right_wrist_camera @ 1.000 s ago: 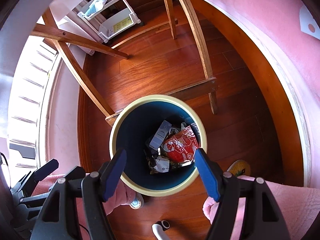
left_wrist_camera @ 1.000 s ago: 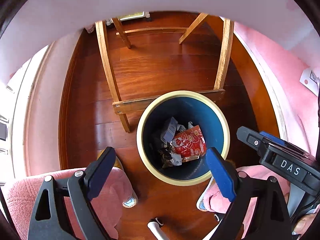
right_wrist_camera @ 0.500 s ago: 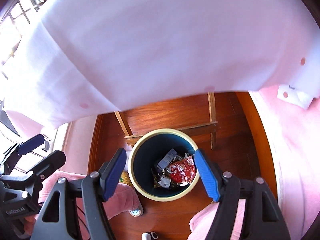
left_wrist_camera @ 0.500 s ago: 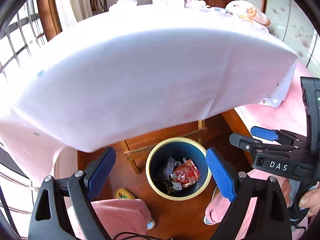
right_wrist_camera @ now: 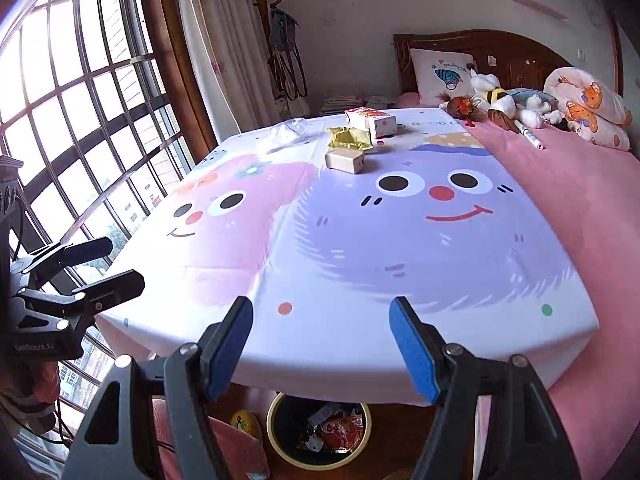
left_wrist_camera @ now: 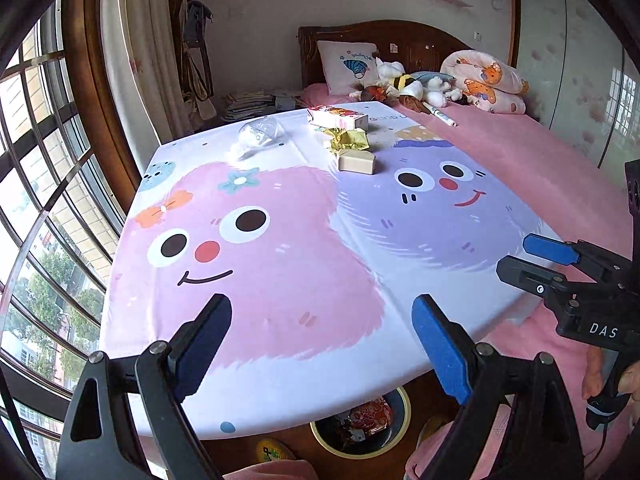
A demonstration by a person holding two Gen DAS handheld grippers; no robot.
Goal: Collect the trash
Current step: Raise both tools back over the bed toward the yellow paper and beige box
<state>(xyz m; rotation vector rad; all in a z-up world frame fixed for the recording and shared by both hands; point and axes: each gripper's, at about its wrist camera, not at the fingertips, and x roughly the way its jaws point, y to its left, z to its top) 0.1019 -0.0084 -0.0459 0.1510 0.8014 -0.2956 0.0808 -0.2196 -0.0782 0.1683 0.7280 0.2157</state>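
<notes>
Left gripper [left_wrist_camera: 322, 346]: blue-padded fingers [left_wrist_camera: 438, 354] spread wide, nothing between them, held above the near edge of the table. Right gripper [right_wrist_camera: 322, 346]: fingers [right_wrist_camera: 412, 354] likewise spread apart and empty, over the same near edge; it also shows at the right of the left wrist view, with part of a hand [left_wrist_camera: 612, 376] on its handle. The table carries a cartoon tablecloth [left_wrist_camera: 280, 264] printed with a pink face on the left and a purple face on the right. The trash remaining on it lies in a cluster at the far side, well apart from both grippers — a tan carton [right_wrist_camera: 345, 160] nearest, a crumpled yellow wrapper [right_wrist_camera: 349, 138] just behind it, a white and red box [right_wrist_camera: 370, 119] farther back, and a clear crumpled plastic piece [left_wrist_camera: 259, 133] to the left of these. Under the near table edge stands a trash bin [right_wrist_camera: 276, 438], cream-rimmed with a dark interior, partly hidden by the cloth; it holds a red wrapper [right_wrist_camera: 340, 430] and other scraps. A bed with a pink cover [right_wrist_camera: 580, 200] adjoins the table on the right, with a pillow [right_wrist_camera: 442, 74], stuffed toys [right_wrist_camera: 508, 106] and a rolled quilt [right_wrist_camera: 588, 108] at its far end. A barred window [right_wrist_camera: 80, 120] fills the left side.
</notes>
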